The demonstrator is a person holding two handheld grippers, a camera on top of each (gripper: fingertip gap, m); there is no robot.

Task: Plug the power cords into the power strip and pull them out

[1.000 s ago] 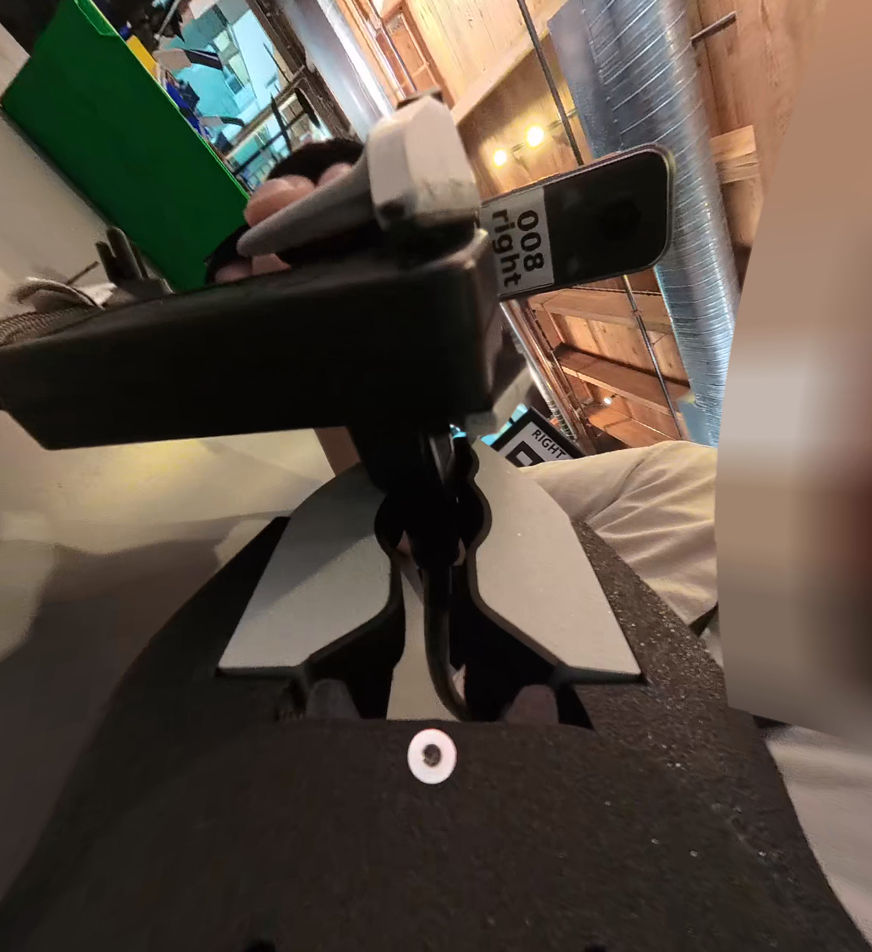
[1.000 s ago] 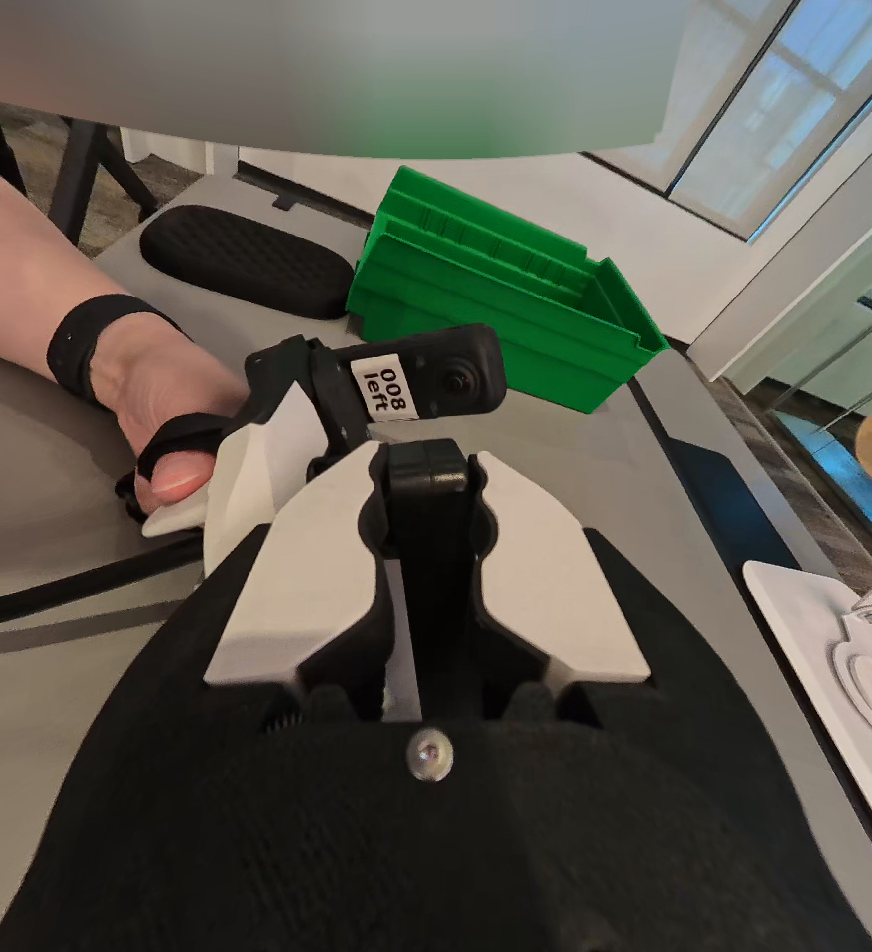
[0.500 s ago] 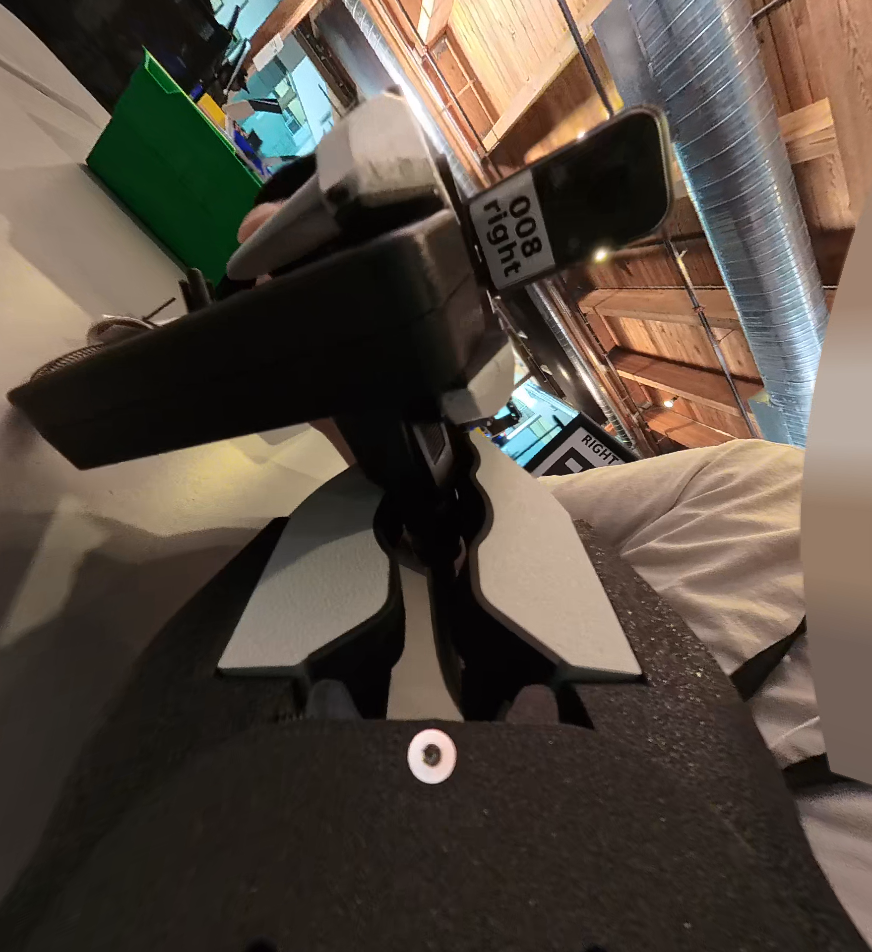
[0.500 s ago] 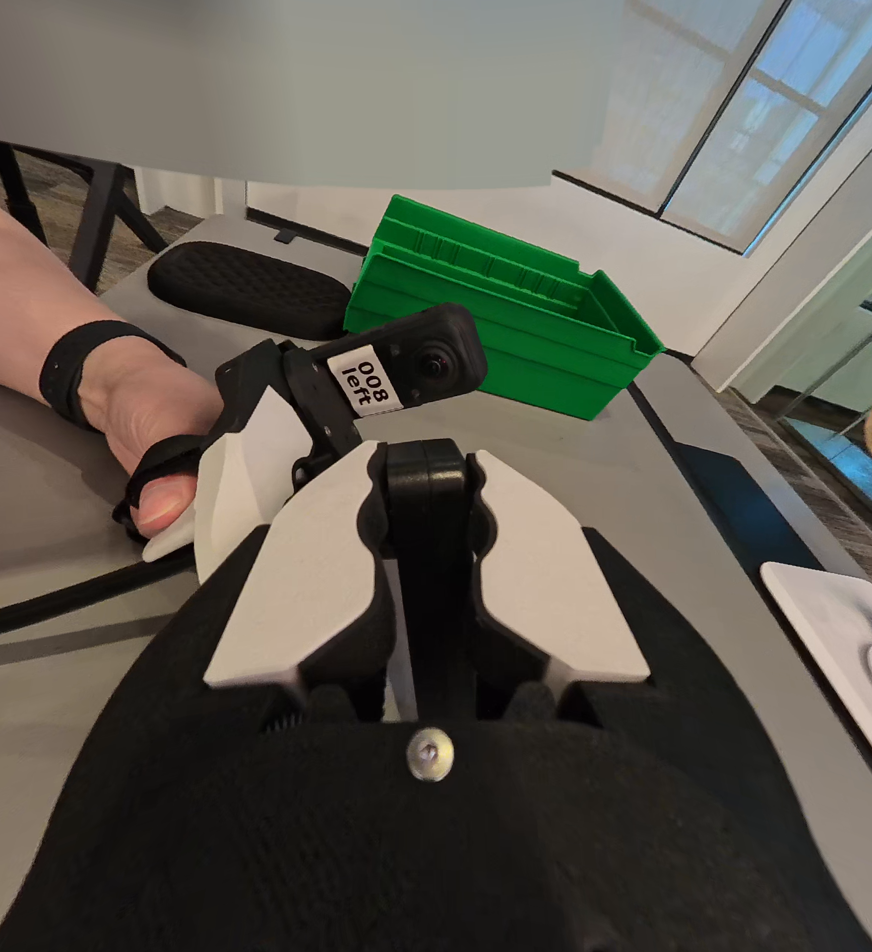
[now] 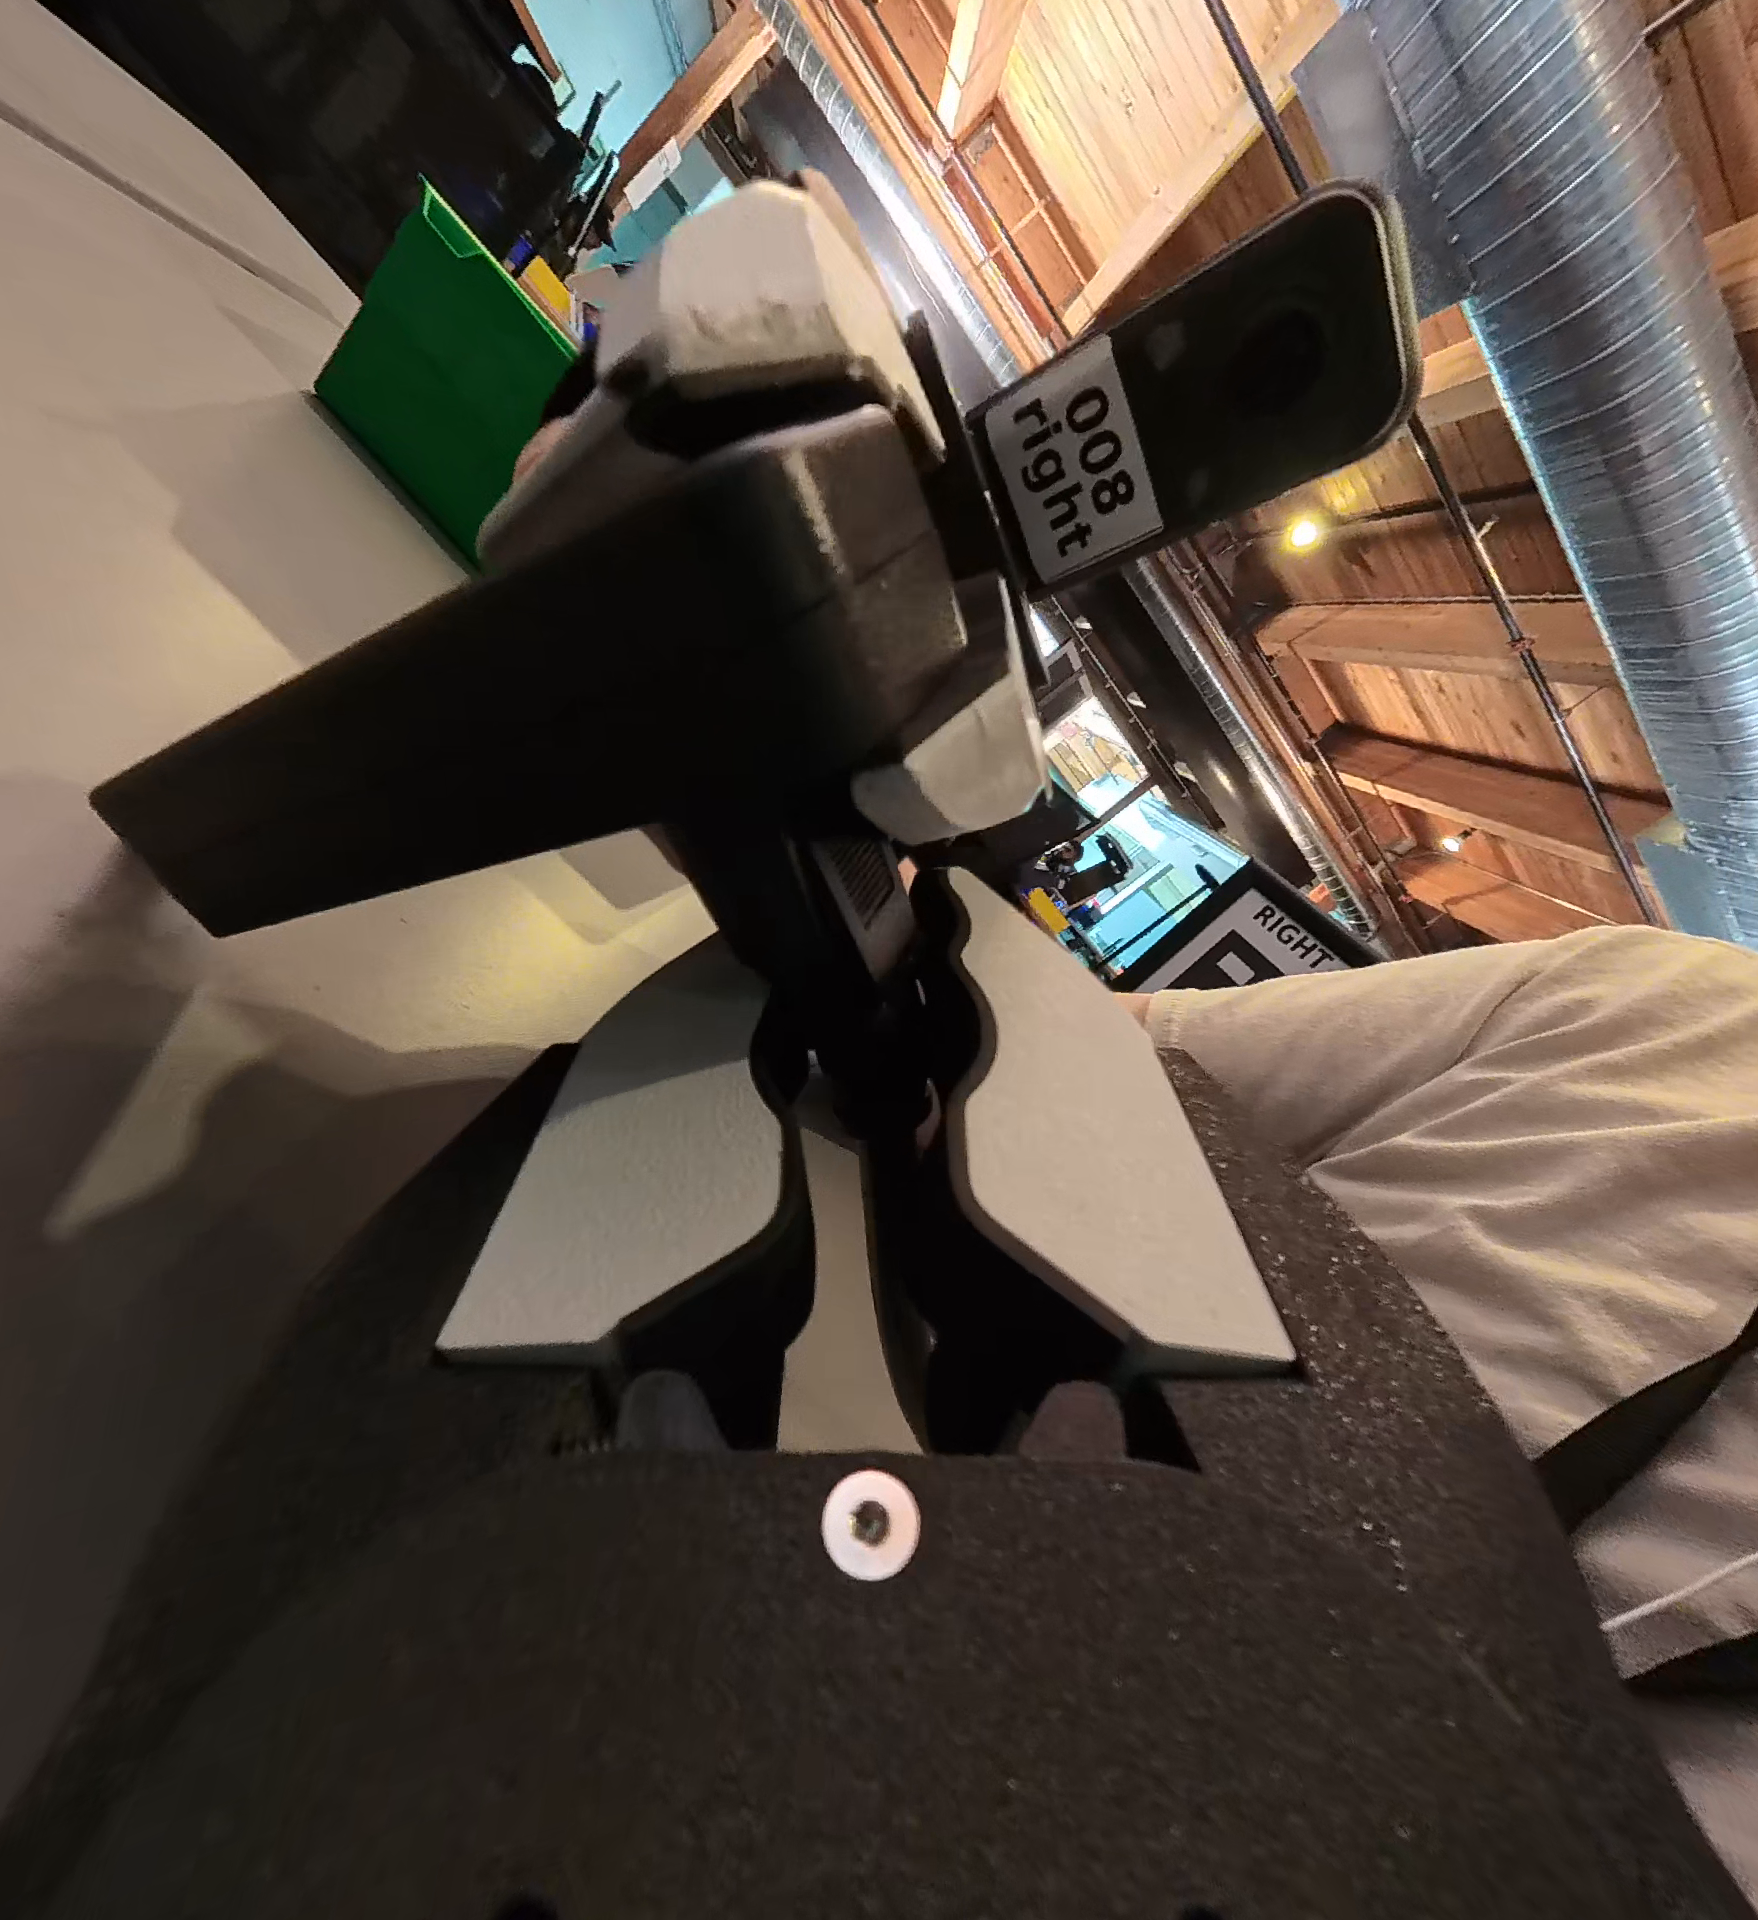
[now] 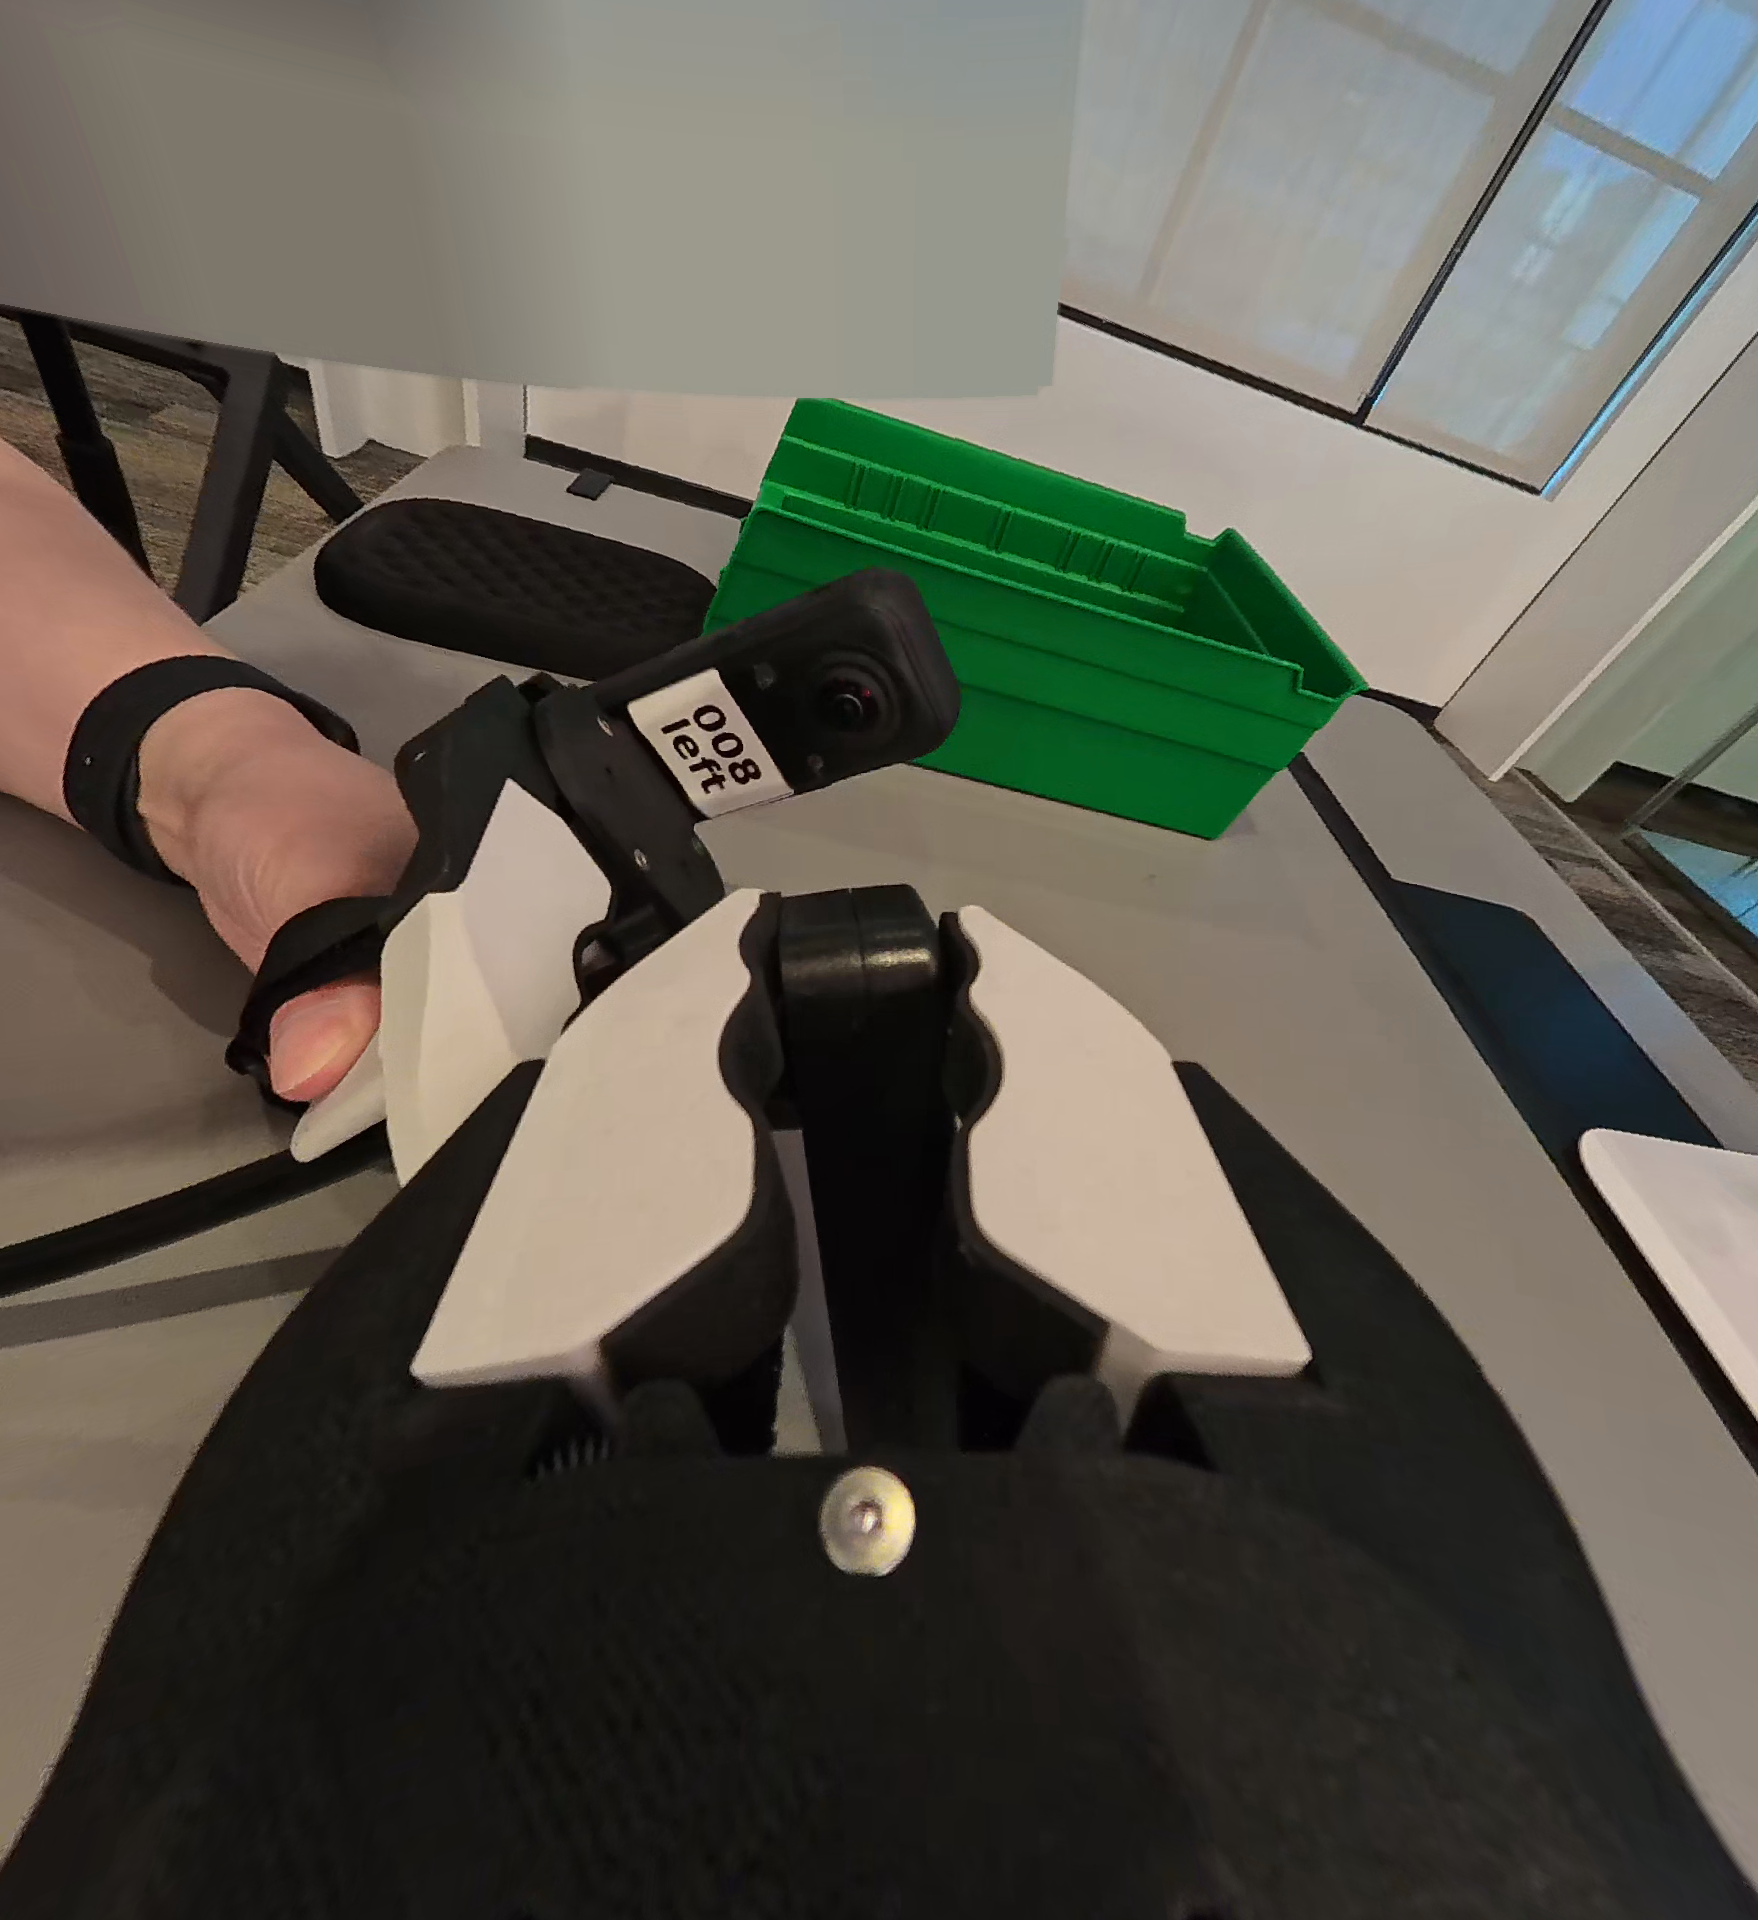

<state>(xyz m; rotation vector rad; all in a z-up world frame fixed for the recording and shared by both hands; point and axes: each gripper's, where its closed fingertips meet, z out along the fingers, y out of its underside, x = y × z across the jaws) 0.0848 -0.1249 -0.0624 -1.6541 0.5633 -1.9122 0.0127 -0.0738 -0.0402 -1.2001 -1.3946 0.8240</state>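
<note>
In the left wrist view my left gripper [image 5: 859, 997] is shut on a black plug [image 5: 854, 894], whose far end meets the underside of the long black power strip [image 5: 542, 707]. The other gripper's white fingers [image 5: 750, 281] clamp the strip's near end. In the right wrist view my right gripper [image 6: 859, 914] is shut on the end of the black power strip [image 6: 859, 956], held above the grey table [image 6: 1270, 987]. The left gripper's white body [image 6: 501, 935] is just left of it, in a person's hand [image 6: 231, 831]. A black cord [image 6: 127, 1236] runs along the table.
A green bin [image 6: 1062, 644] stands at the table's far side and also shows in the left wrist view [image 5: 439, 395]. A black padded rest [image 6: 501, 582] lies left of it. A white tray [image 6: 1727, 1247] is at the right edge. A person's beige shirt [image 5: 1477, 1195] is close by. Left tips to right tips: about 8 cm.
The left gripper has tilted up, so the strip and right gripper now sit higher and more slanted in its view. A ribbed part of the plug now shows between fingertips and strip.
</note>
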